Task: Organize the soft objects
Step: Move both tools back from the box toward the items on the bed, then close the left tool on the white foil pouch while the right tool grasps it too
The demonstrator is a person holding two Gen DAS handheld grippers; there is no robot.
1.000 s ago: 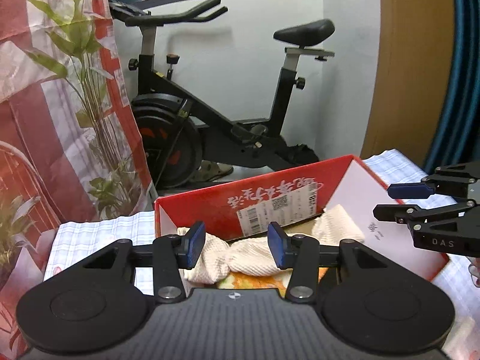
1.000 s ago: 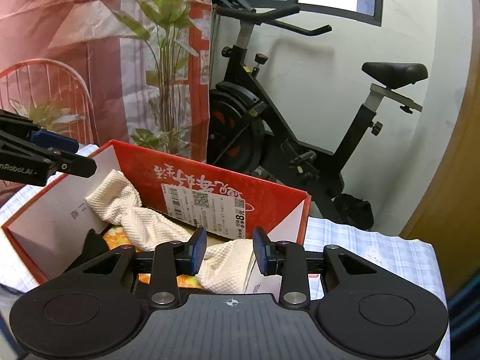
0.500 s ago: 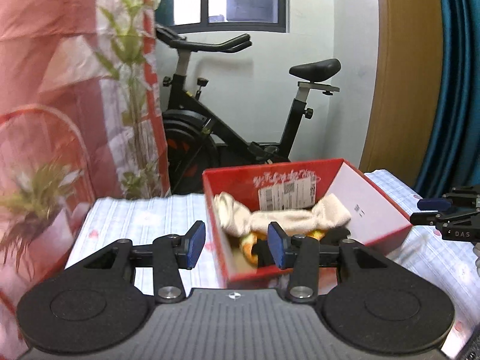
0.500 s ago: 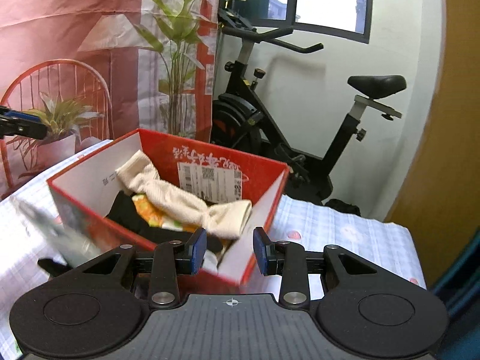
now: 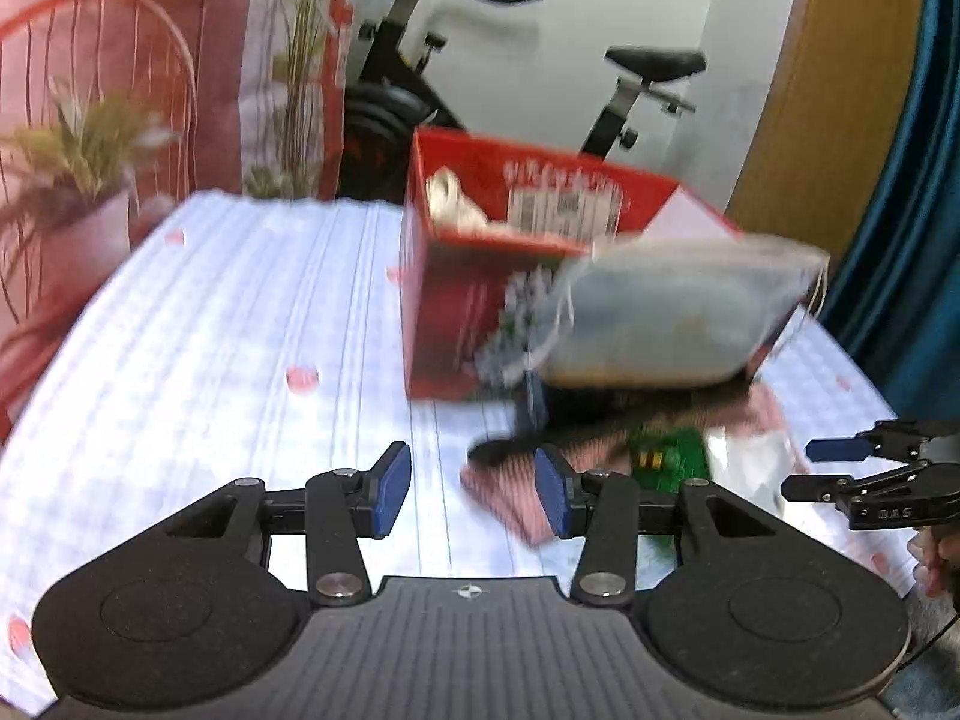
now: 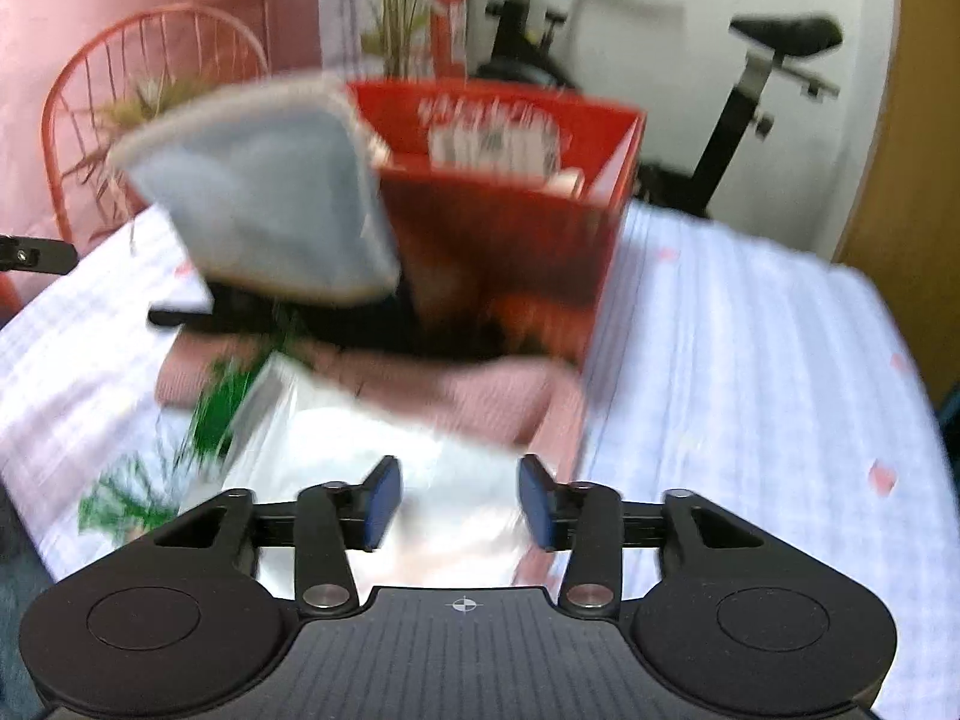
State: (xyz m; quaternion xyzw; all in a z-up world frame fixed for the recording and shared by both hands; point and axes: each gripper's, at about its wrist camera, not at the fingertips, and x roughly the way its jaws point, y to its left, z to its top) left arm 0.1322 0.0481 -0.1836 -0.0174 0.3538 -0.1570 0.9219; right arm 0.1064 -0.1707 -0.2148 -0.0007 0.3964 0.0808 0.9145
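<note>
Both views badly blurred. My left gripper (image 5: 472,489) wide open, nothing between fingers, hovering over checked tablecloth (image 5: 198,324). My right gripper (image 6: 459,501) also wide open, empty, above clear plastic bag (image 6: 384,450).

Red box (image 5: 456,306) stands on table, cream cloth (image 5: 450,201) inside it. Pale blue-grey pouch (image 5: 672,312) leans against box front, on top of black item (image 6: 336,324). Pink cloth (image 6: 480,387) lies flat just before box, green-printed packet (image 5: 666,456) beside it. Exercise bike (image 5: 636,90) behind table.
</note>
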